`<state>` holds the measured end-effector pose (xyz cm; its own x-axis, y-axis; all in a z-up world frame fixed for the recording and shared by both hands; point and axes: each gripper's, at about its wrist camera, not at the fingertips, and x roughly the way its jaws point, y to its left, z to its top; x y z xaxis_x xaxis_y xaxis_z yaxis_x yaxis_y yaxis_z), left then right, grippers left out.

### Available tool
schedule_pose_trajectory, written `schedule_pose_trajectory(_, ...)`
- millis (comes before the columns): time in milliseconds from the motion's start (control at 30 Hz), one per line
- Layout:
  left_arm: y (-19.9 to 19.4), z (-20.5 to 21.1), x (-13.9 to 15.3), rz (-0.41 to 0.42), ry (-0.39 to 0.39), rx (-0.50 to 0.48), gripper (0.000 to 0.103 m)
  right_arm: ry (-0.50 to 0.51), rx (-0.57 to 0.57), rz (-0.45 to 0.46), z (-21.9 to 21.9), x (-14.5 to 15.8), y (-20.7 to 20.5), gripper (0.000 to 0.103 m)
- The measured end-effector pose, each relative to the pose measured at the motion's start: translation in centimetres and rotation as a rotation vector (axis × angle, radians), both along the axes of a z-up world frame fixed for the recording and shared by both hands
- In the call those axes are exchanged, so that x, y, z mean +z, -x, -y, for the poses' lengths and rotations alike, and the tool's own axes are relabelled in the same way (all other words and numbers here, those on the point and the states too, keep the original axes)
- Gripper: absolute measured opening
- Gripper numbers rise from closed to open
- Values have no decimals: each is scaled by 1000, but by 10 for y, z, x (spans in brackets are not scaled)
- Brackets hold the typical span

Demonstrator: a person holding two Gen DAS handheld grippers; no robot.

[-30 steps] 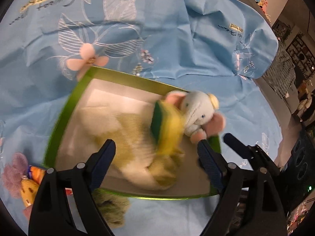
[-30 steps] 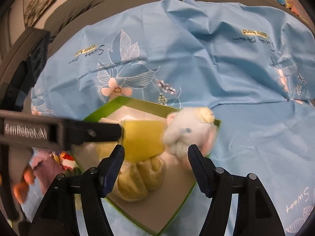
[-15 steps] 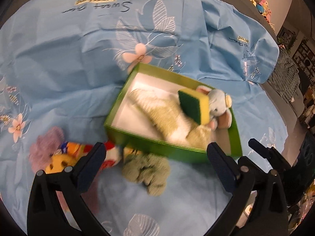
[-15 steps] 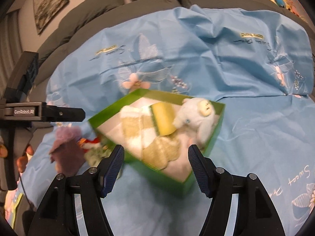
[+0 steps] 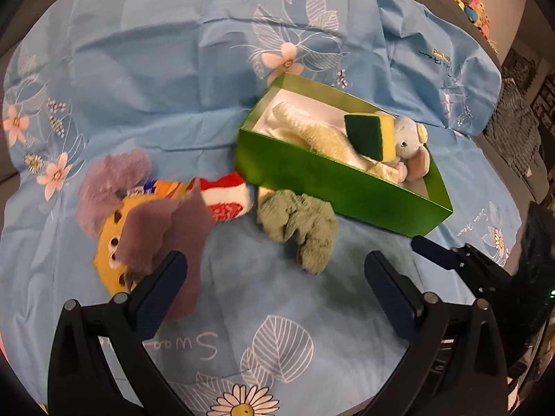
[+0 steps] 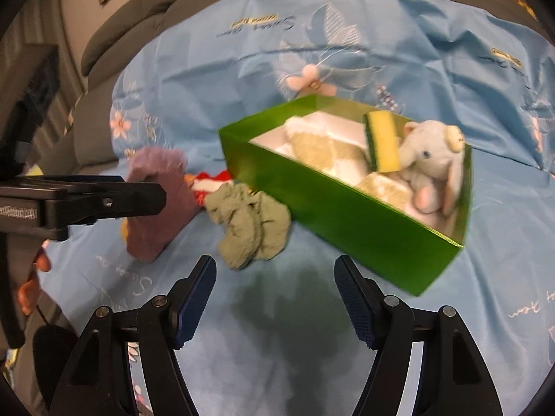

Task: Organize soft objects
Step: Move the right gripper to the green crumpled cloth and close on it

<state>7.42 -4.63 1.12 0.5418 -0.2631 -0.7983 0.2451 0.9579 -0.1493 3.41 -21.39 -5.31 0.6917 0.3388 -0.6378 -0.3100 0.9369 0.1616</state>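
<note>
With both grippers empty, the left gripper wide open and the right gripper opening, pinch the green cloth at centre frame, beside the green box, deeply.

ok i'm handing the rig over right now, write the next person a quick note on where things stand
Left gripper: open, empty.
Right gripper: jaws opening, nothing between them.
Green box on the blue cloth already holds a green-and-white towel, a sponge and a plush elephant.
Left on the cloth: green cloth touching the box's near wall, purple cloth draped over a yellow plush, red-and-white item beside them.
Green cloth looks the nearest pick.
</note>
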Motion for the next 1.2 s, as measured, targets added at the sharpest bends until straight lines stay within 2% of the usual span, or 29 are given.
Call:
schedule_pose_trajectory(700,-12,-25,-25,-17,-8,38,102,26,77,-53,-58,-28,-58,71)
schedule_pose_trajectory(733,-13,-25,-26,-20,-6,37,102,27,77,-50,-60,-29,-58,68)
schedule_pose_trajectory(900,-21,-31,-32,-69,62,35,102,7,118,-73,-61,-35,-62,14)
schedule_pose_trajectory(1000,-23,-33,-36,-98,100,28,102,-4,167,-66,-64,-35,-52,9)
schedule_pose_trajectory(1200,-20,-22,-44,-159,159,-37,102,-8,262,-88,-69,-32,-20,9)
